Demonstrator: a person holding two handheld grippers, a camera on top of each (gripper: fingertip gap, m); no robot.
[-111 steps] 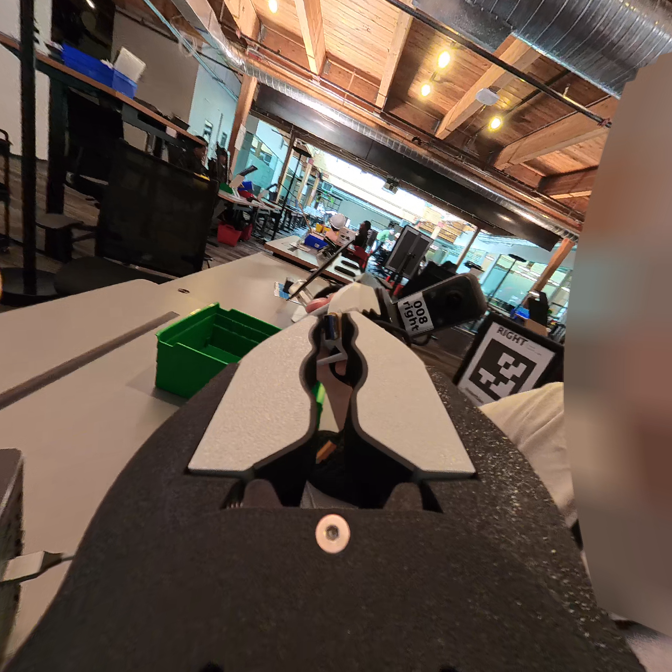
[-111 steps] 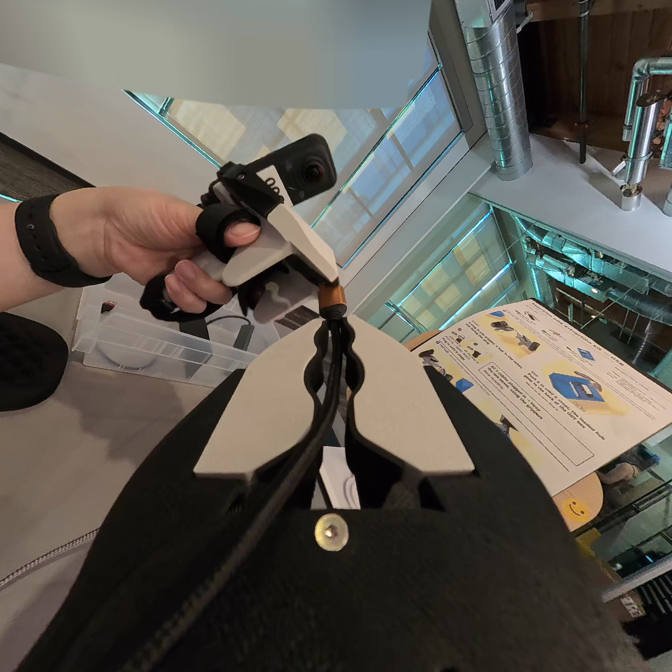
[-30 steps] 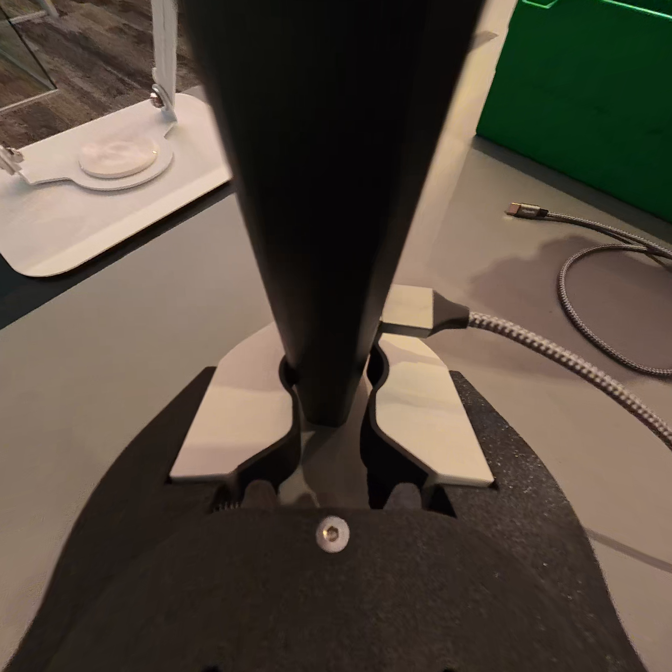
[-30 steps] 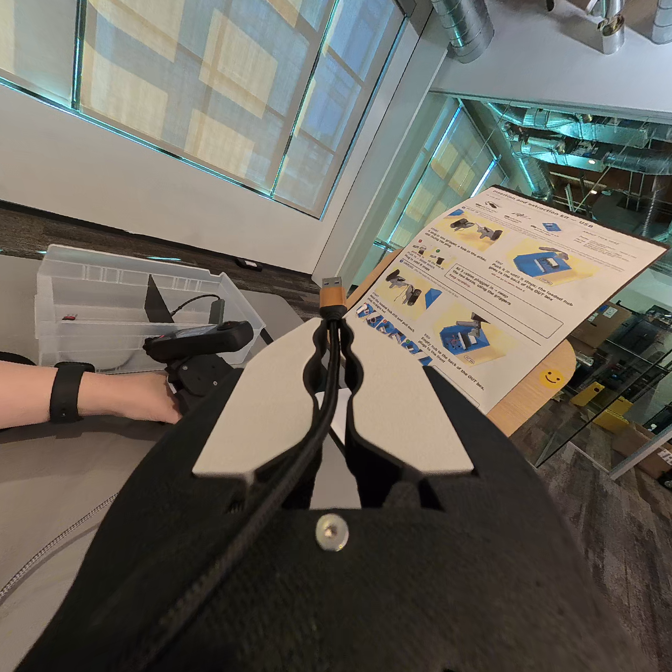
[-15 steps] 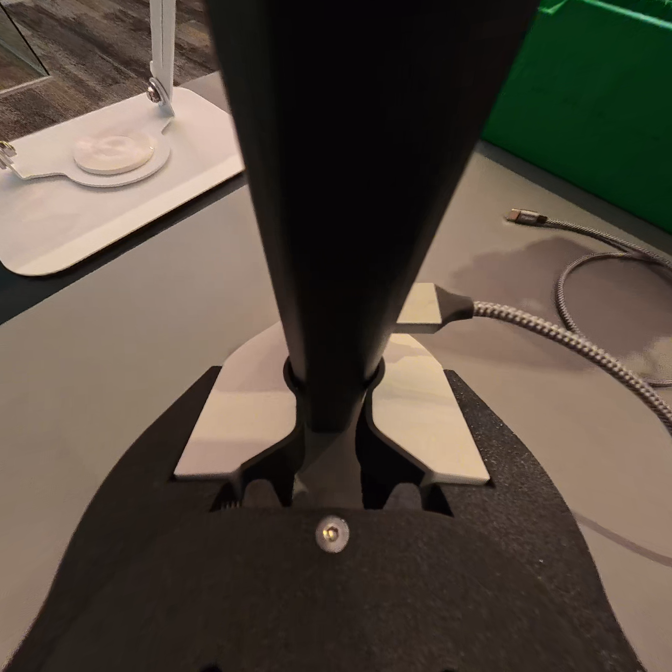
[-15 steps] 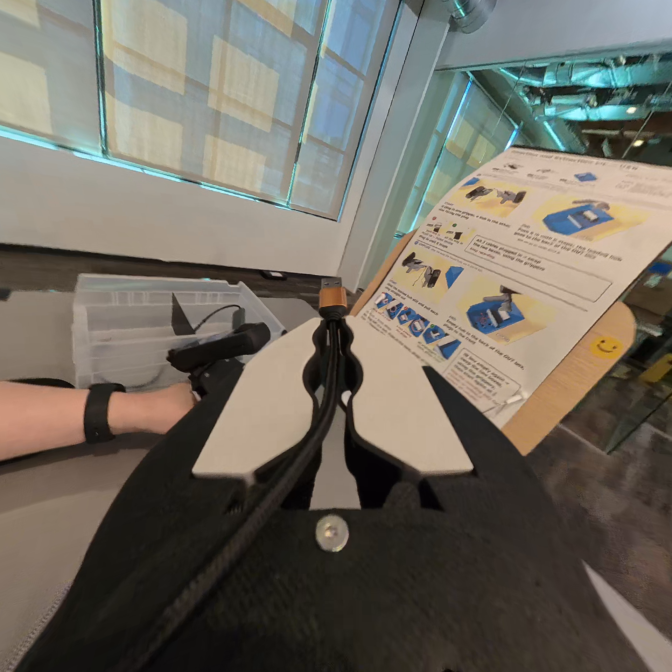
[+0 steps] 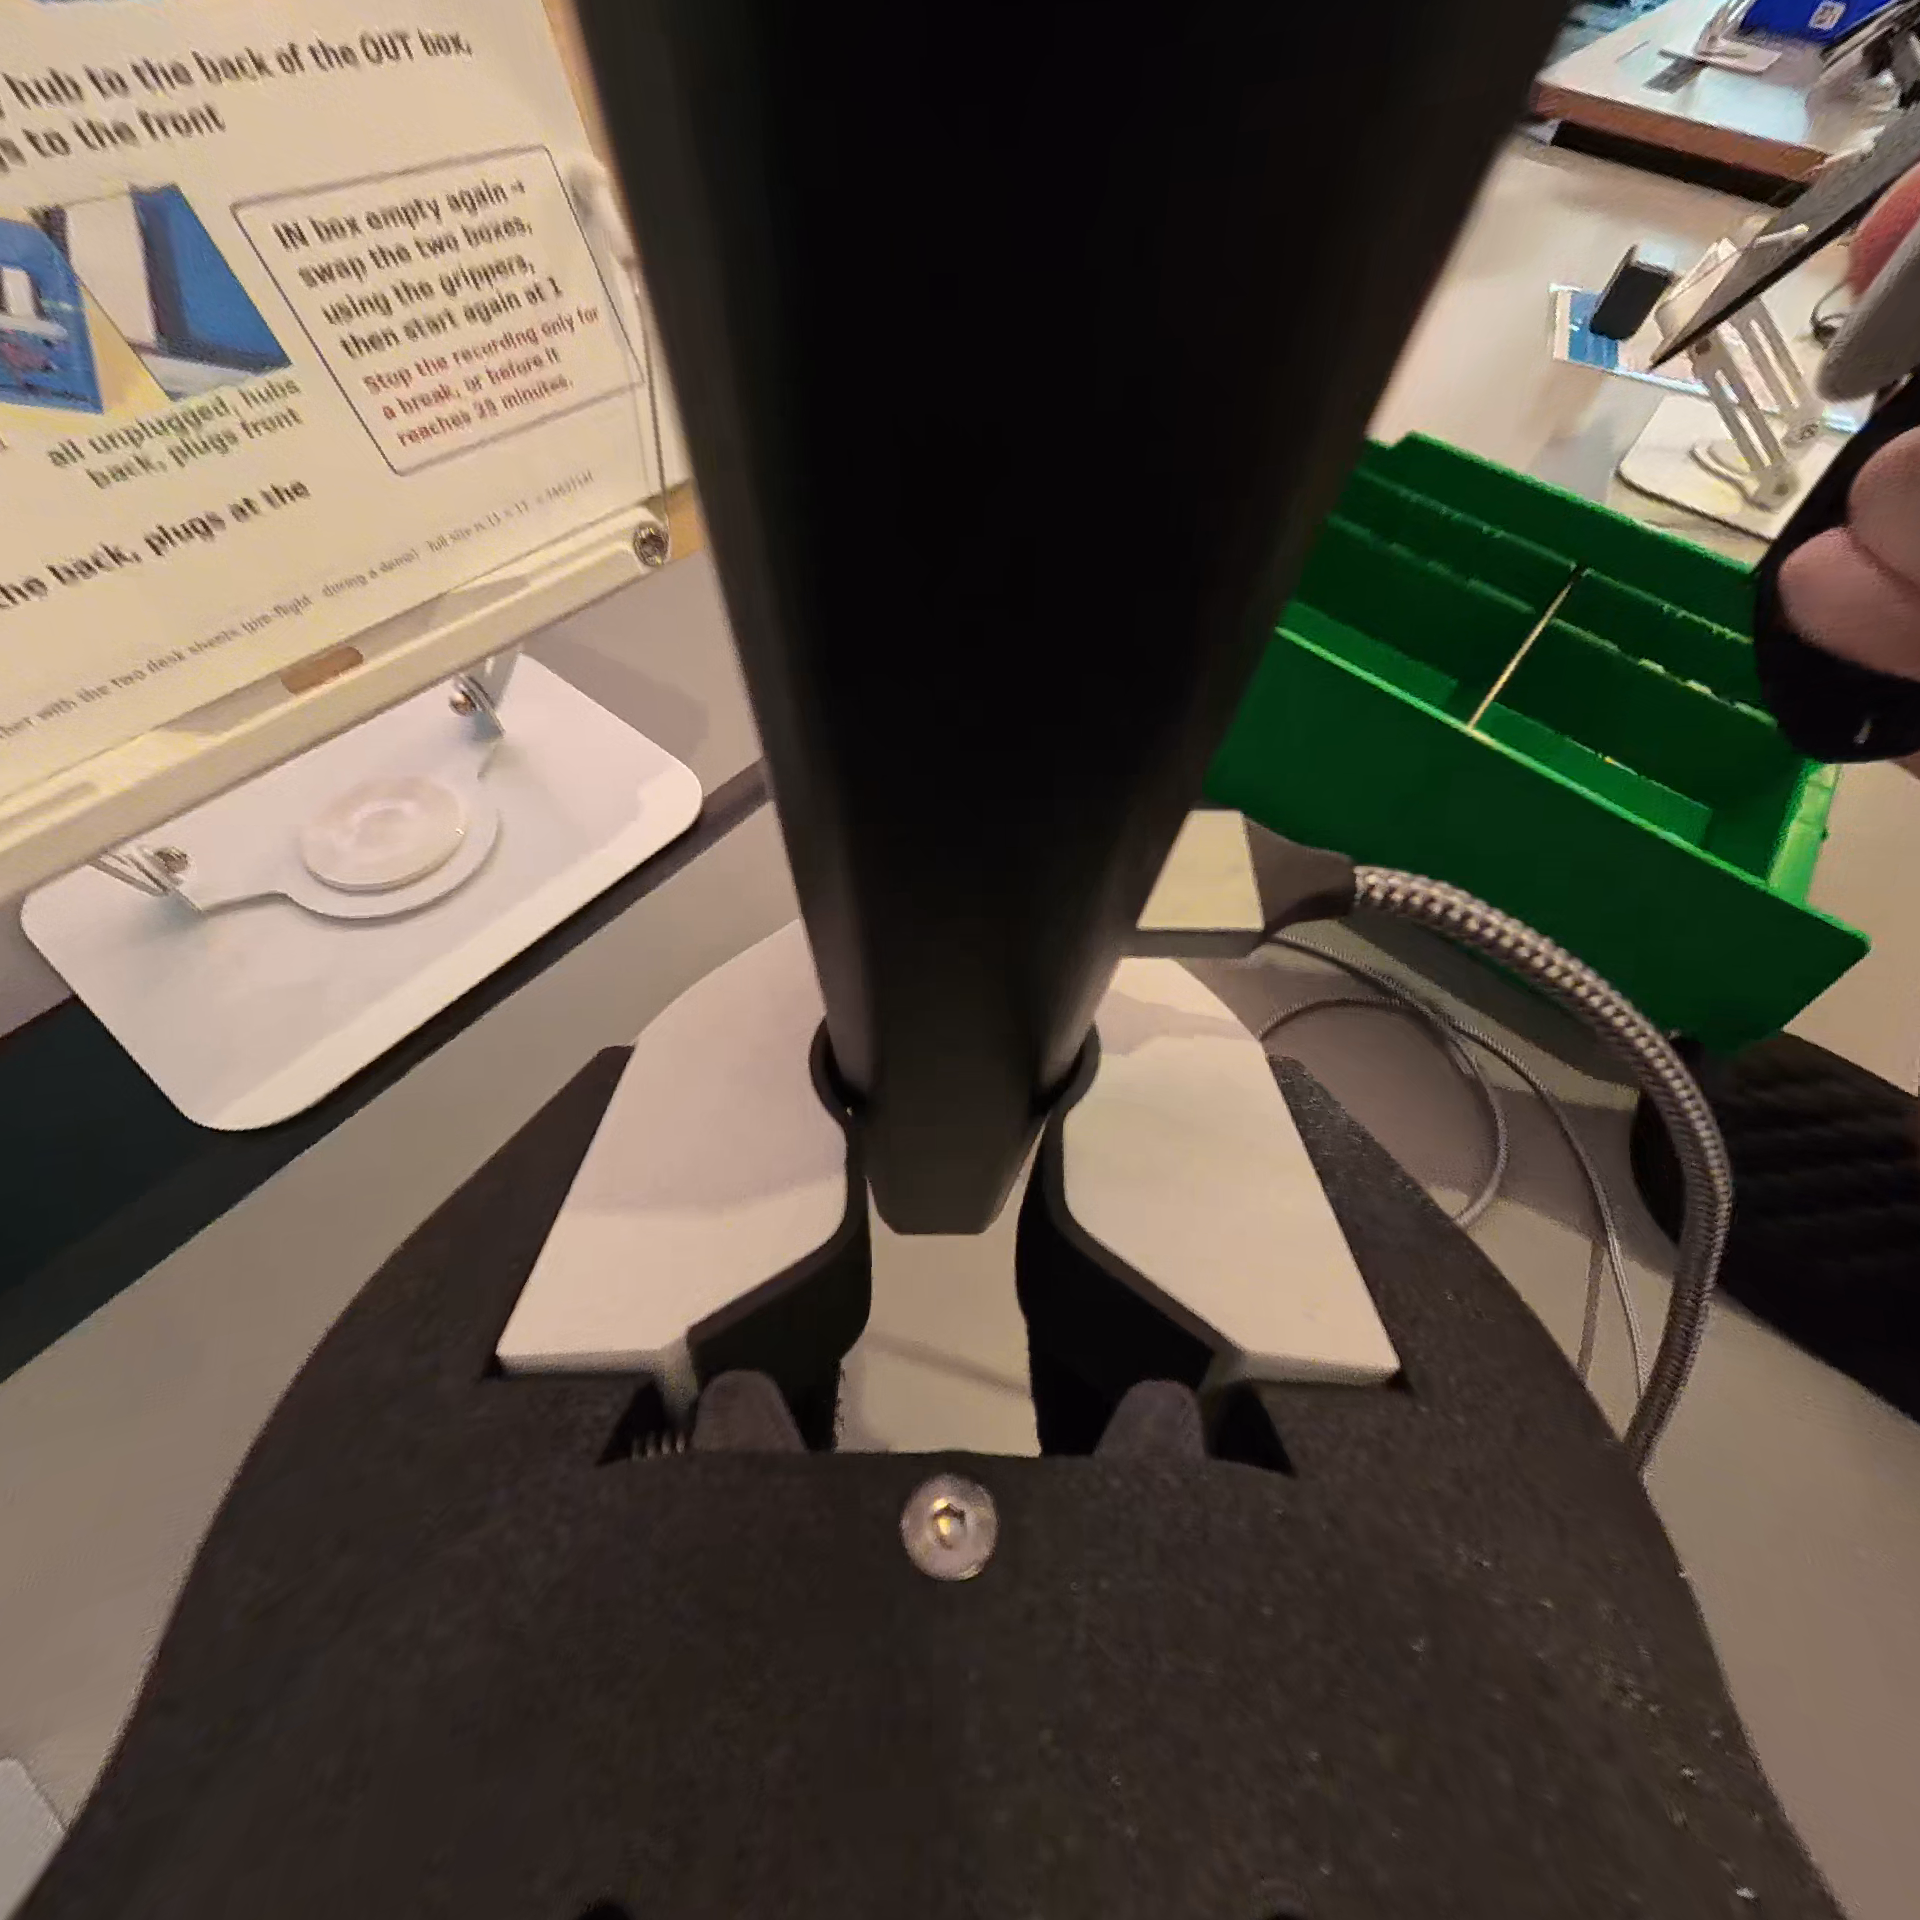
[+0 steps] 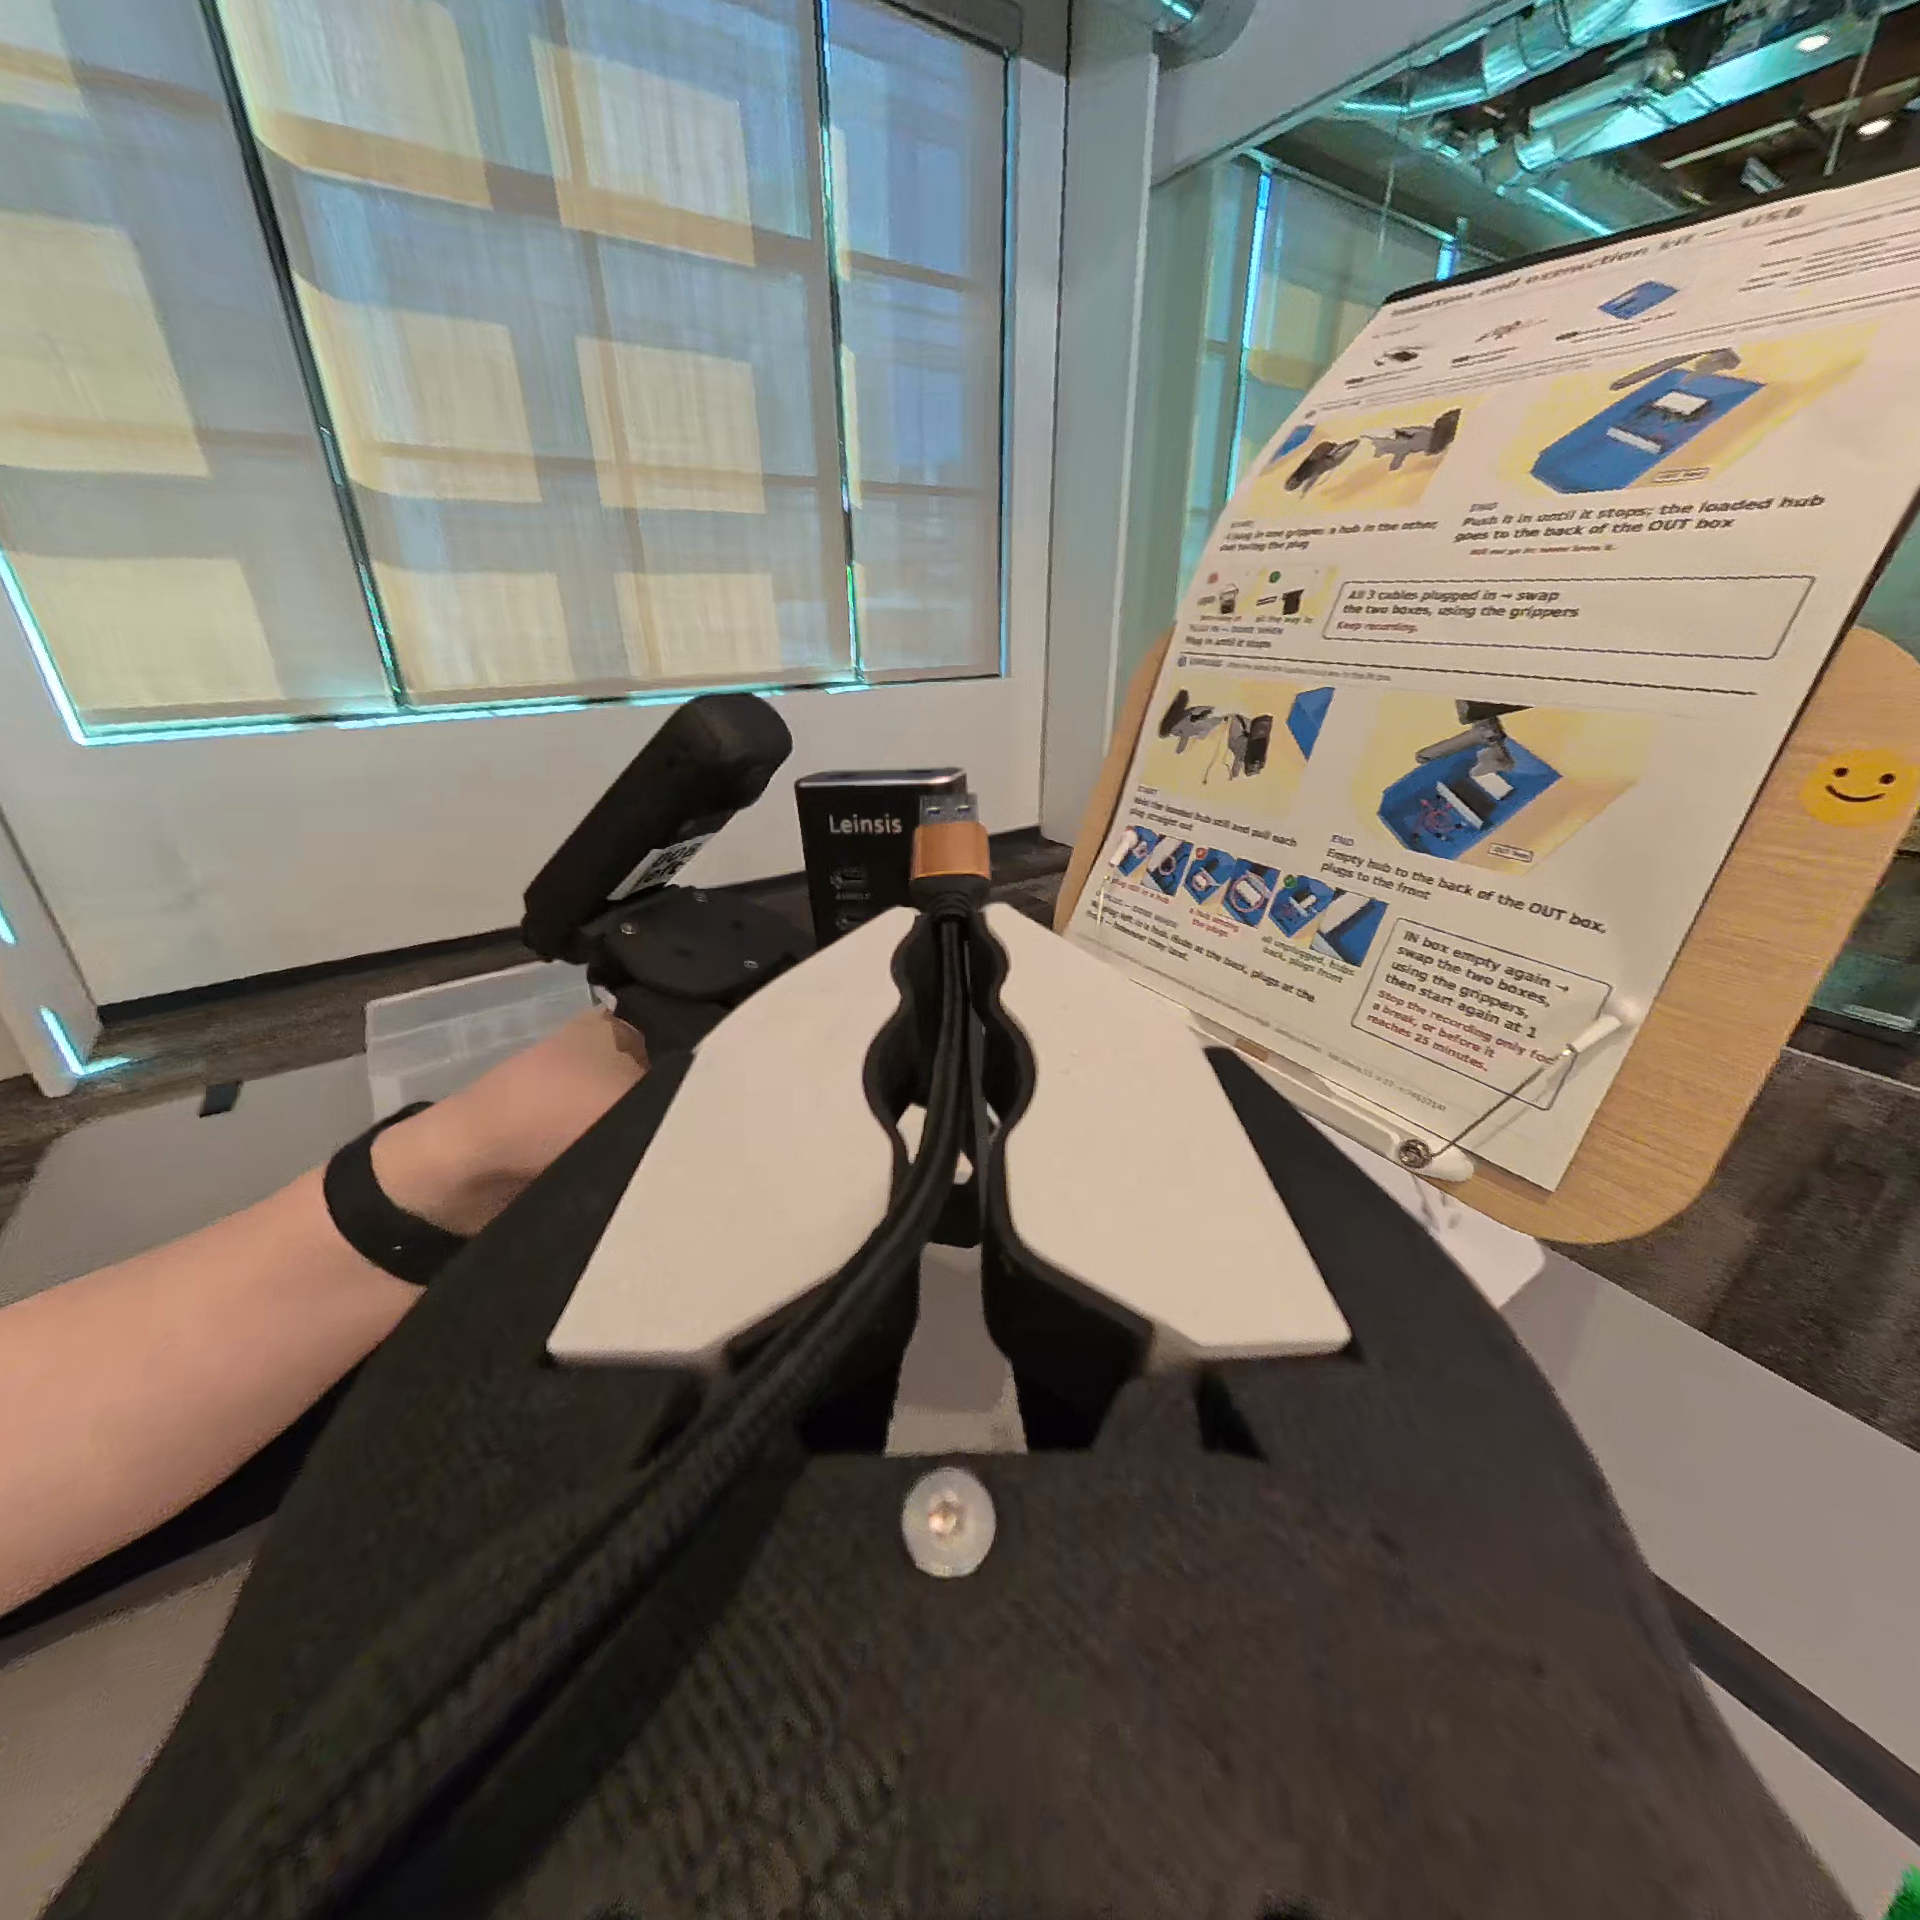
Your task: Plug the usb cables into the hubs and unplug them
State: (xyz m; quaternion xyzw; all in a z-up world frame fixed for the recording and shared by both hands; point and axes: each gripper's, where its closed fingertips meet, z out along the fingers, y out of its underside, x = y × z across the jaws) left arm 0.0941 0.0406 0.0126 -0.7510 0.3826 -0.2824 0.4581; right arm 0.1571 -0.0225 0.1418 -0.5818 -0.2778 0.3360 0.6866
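My left gripper (image 7: 951, 1039) is shut on a black hub (image 7: 987, 468) that stands up along the middle of the left wrist view. A grey braided cable (image 7: 1621, 1049) joins the hub's right side through a silver and black connector (image 7: 1247, 883). My right gripper (image 8: 951, 914) is shut on a black cable (image 8: 935, 1091). Its orange-collared USB plug (image 8: 945, 842) sticks out past the fingertips. In the right wrist view the hub (image 8: 862, 842) stands upright just behind the plug. I cannot tell whether they touch.
A green divided bin (image 7: 1507, 727) sits right of the hub. An instruction sheet on a wooden board (image 8: 1475, 675) stands on a white base (image 7: 312, 935). A clear plastic bin (image 8: 468, 1029) lies behind the person's forearm (image 8: 208, 1309). The table is grey. The gap from one gripper's tips to the other's is roughly 15 cm.
My left gripper has lifted and tilted the hub upright, so the instruction board now shows. My right gripper has swung toward it, bringing the plug close in front of the hub.
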